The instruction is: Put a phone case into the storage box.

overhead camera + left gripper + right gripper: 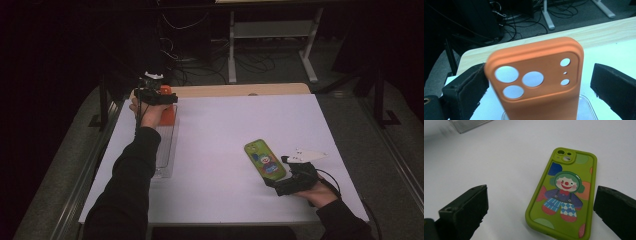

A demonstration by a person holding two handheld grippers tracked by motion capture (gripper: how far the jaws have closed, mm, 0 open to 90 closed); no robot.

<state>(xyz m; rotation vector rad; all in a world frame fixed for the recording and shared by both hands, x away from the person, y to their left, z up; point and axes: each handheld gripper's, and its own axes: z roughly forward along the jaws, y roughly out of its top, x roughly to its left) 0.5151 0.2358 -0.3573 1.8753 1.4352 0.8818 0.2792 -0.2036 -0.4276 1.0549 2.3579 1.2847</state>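
green case [564, 197] | flat, between open right tool [540, 207] jaws

The white table top [220, 130] lies bare across its middle and far right, leaving wide room to pass between the two hands. Obstacles sit at the edges: a clear plastic tray [166, 150] along the left side, with an orange phone case [536, 80] upright over its far end, and a green clown phone case [264, 159] flat near the right front.
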